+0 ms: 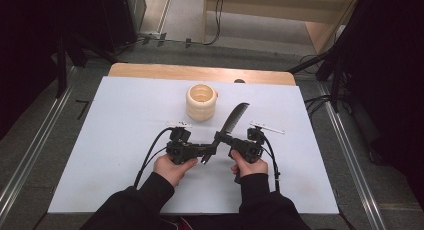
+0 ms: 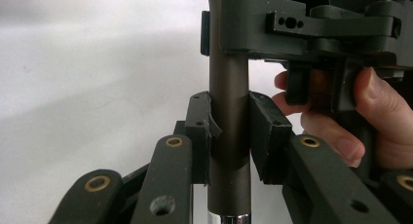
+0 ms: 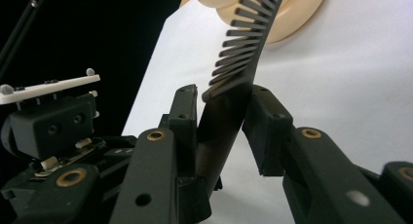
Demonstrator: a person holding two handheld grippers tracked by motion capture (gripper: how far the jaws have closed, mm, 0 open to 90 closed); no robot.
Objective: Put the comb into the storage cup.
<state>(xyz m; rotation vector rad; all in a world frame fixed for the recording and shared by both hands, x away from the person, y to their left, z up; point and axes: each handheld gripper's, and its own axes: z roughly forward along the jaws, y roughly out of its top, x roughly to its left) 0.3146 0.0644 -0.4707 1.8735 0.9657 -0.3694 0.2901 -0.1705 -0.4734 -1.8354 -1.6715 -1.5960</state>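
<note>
The left gripper (image 1: 206,156) holds the comb (image 1: 231,121) by the lower end of its handle, the pads (image 2: 200,131) pressed on both sides. The right gripper (image 1: 231,146) is closed on the same handle a little higher, just under the teeth. From both grippers the comb's long axis rises away from the person and leans right, so its toothed end stands just right of the cream cup (image 1: 201,102), apart from it. Both hands are equally near to the comb. The cup rests on a white board (image 1: 110,140) over a wooden table (image 1: 150,70); around it are grey floor and dark curtains.
</note>
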